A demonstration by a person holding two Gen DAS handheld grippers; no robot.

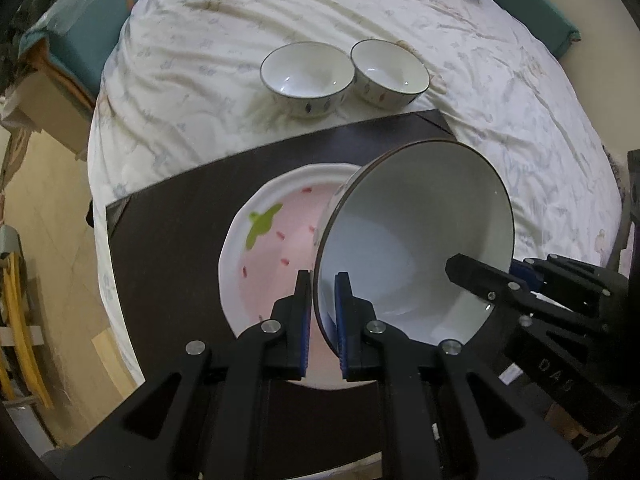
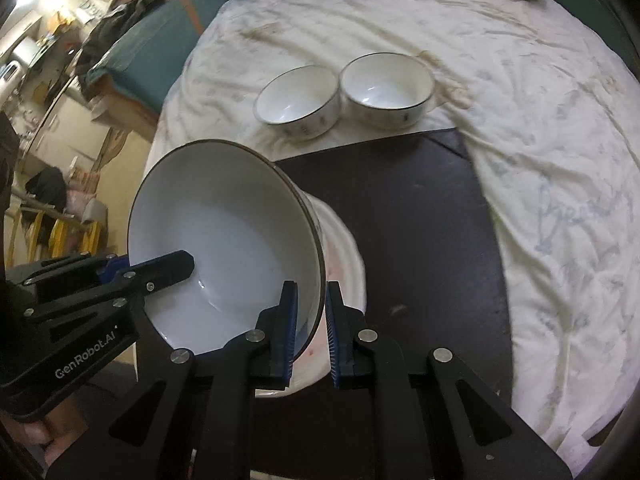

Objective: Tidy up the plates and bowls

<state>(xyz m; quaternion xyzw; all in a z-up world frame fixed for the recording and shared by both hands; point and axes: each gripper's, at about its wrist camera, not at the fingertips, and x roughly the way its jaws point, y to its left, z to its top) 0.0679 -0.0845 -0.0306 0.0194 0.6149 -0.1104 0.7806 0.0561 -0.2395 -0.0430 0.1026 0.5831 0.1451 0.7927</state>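
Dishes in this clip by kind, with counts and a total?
Large bowl, tilted and clamped at its rim by both the left gripper and the right gripper: 1
Small bowls, the left one and the right one, side by side on the bedsheet: 2
Pink plate on the dark board: 1
Total: 4
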